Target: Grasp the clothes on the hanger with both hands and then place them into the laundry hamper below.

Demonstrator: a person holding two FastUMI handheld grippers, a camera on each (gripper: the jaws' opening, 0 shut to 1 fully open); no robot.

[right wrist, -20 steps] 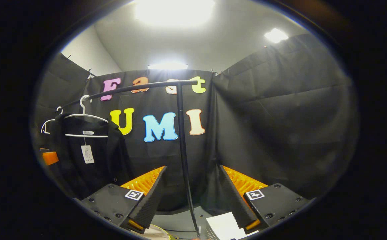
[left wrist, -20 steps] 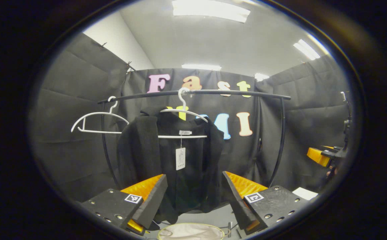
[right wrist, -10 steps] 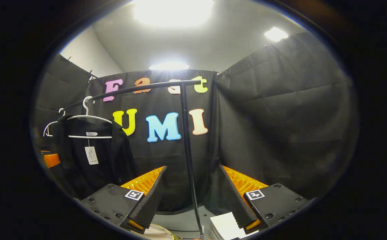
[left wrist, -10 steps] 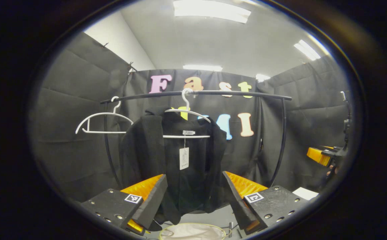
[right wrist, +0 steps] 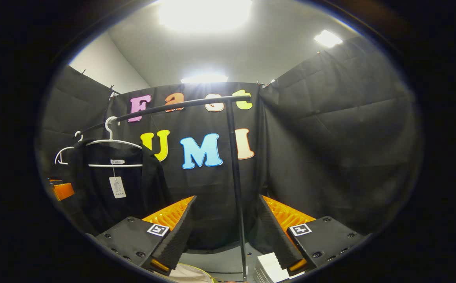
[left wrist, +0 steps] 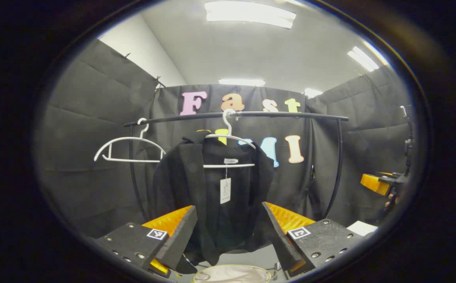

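A black garment (left wrist: 212,200) with a white tag hangs on a white hanger (left wrist: 229,151) from the black rail (left wrist: 235,114). It also hangs at the left of the right gripper view, as the black garment (right wrist: 110,196). My left gripper (left wrist: 228,236) is open in front of the garment's lower part, apart from it. The pale rim of the laundry hamper (left wrist: 231,273) lies below, between its fingers. My right gripper (right wrist: 226,232) is open too, facing the rail's right upright (right wrist: 235,184), well right of the garment. It appears far right in the left gripper view as the right gripper (left wrist: 381,182).
An empty white hanger (left wrist: 127,149) hangs left of the garment on the same rail. A white box (right wrist: 269,267) sits on the floor by the right upright. Black cloth walls close in the booth on all sides.
Both views have shifted left, so the garment and the rail sit further right in each. Both grippers stay open.
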